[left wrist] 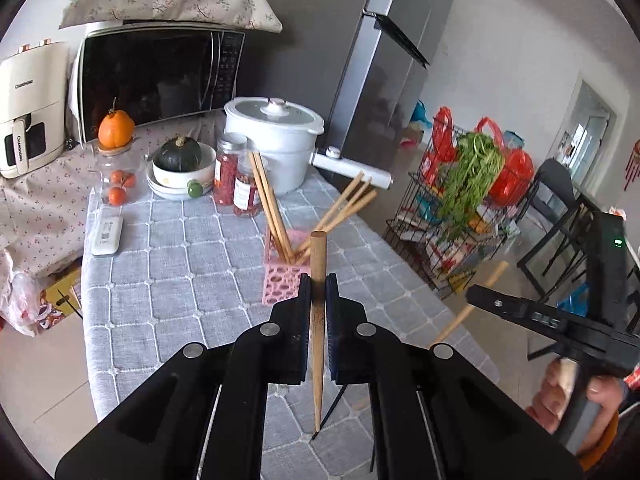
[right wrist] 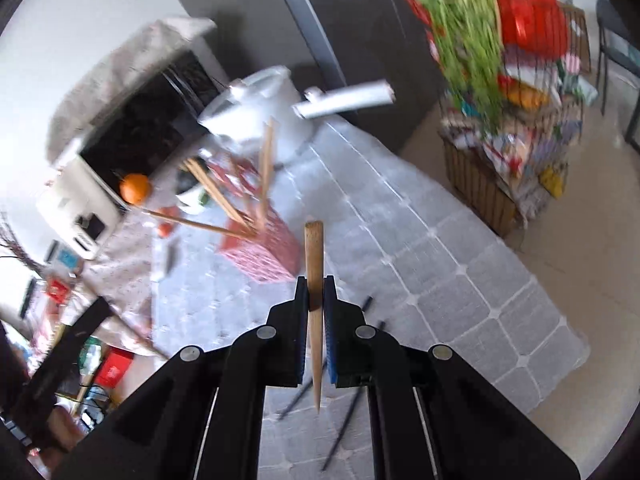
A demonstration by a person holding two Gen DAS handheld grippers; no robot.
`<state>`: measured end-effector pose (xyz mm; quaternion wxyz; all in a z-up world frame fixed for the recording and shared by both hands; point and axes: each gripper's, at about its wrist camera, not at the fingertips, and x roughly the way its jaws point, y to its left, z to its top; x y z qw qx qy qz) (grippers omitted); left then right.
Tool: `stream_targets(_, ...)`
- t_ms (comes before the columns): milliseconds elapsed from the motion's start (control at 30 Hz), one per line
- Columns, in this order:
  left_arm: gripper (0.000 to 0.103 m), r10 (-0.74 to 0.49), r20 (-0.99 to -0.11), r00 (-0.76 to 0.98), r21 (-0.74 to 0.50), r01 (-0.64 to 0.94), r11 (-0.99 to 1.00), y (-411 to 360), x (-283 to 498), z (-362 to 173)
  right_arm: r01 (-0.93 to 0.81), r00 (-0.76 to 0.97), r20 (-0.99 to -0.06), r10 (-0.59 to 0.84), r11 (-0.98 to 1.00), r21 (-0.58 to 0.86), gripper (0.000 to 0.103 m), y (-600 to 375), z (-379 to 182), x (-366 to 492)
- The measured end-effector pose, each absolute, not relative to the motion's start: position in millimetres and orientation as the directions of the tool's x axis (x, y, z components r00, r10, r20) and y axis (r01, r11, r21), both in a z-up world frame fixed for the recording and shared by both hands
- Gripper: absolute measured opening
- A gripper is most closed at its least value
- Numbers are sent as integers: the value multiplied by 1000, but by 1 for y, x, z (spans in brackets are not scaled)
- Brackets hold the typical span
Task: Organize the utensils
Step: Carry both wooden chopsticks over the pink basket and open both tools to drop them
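Left tool [left wrist: 318, 286]: clamped on a wooden chopstick [left wrist: 318, 256], thick end forward, above the desk [left wrist: 180, 248]. Pink holder [left wrist: 280, 280] just ahead, holding more chopsticks. Right tool [right wrist: 316, 290]: clamped on another chopstick [right wrist: 314, 248], over black chopsticks [right wrist: 344, 432] on the desk.

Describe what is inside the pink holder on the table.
Wooden chopsticks lean out of the pink holder, fanned left and right. Their lower ends are hidden by its walls.
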<state>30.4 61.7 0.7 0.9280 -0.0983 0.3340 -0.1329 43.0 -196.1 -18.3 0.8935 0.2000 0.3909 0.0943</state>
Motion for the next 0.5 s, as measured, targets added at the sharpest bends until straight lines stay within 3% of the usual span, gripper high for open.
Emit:
stream_targets(300,6,-266,-469,842,-245,165,955,56,71,78,-145,815,-467,343,901,410,8,-180,98,48)
stream_targets(500,6,-177,-385,906,-238,88,967,57,114,105,-171,854,-397,337,901,398,8,-171,125,69)
